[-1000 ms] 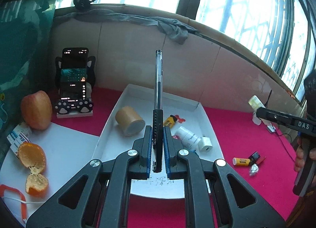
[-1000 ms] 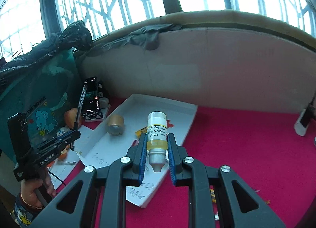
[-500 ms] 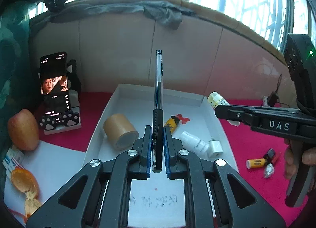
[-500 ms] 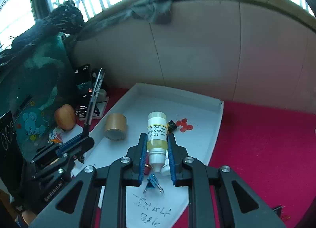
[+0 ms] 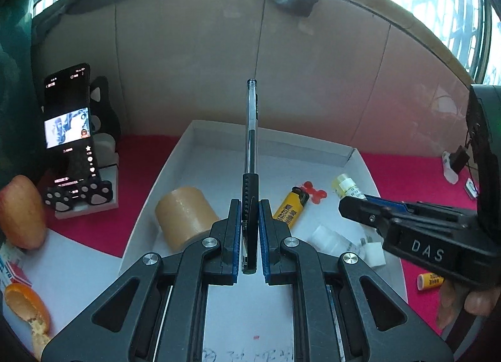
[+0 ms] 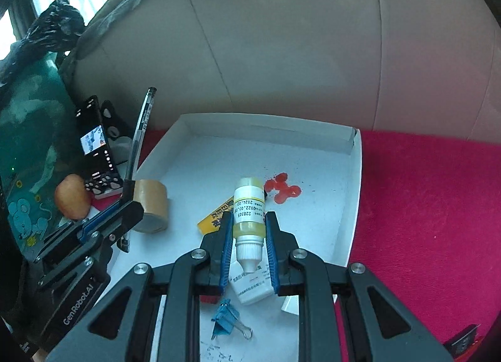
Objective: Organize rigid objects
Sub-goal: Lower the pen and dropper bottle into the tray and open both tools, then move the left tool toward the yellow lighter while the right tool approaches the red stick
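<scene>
My left gripper is shut on a clear pen that sticks out forward over the white tray. My right gripper is shut on a small yellow dropper bottle, cap toward the camera, held above the tray. In the tray lie a tape roll, a yellow tube, a white bottle, a white cube and a blue binder clip. The right gripper enters the left wrist view from the right, and the left gripper shows at the left of the right wrist view.
A phone on a paw stand stands left of the tray, with an apple and orange peel nearer. A red stain marks the tray floor. A small yellow tube lies on the red cloth at right. A cardboard wall closes the back.
Both grippers moved in and down over the tray, still gripping the pen and the bottle. The right gripper now reaches well into the left wrist view; the tray looms larger.
</scene>
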`<state>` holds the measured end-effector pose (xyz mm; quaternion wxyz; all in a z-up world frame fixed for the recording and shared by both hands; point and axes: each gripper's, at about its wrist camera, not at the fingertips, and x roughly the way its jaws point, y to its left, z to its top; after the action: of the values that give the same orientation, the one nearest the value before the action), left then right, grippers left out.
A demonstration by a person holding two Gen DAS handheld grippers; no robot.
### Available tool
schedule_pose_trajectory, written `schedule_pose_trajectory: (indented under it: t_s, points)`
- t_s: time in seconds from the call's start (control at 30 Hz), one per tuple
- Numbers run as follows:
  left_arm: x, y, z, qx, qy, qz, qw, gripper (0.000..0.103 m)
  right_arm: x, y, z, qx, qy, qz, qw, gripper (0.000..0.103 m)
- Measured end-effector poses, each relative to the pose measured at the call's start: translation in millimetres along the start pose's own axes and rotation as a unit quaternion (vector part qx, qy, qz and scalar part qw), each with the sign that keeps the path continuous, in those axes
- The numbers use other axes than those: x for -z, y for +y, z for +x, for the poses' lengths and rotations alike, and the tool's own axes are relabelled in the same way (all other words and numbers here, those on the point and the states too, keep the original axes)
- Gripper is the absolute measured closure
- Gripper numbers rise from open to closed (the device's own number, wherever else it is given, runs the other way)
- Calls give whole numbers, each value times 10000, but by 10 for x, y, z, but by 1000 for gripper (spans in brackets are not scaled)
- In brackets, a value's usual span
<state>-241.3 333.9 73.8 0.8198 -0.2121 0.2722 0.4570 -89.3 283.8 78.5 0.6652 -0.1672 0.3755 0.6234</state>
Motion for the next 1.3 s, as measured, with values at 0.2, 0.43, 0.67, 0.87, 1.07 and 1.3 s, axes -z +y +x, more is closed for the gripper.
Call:
schedule_pose_trajectory:
  t_s: [0.2, 0.43, 0.67, 0.87, 1.07, 1.3]
  points:
    - [-34, -21, 37, -30, -39, -1, 10000, 93, -32, 7, 38, 115, -82, -87, 9999, 84]
    - [-57, -23, 56, -63, -90, 9, 9999, 93, -44, 4, 72, 184, -103, -118, 9997, 84]
    - [-80, -13, 180, -66, 29, -7, 10000, 93, -40, 72, 100, 279, -153, -202, 9993, 84]
    - [-73, 42, 207, 6, 170, -260, 9995, 78, -3, 95, 65, 312, -300, -210, 9988, 83]
    - [-43, 268, 60, -520, 15, -740, 9959, 5, 19, -61, -63, 426, -536, 90, 9976, 32]
    - [45, 405, -334, -664, -459, -1117, 9905, 0, 134, -137, -262, 426, -787, 230, 9957, 0]
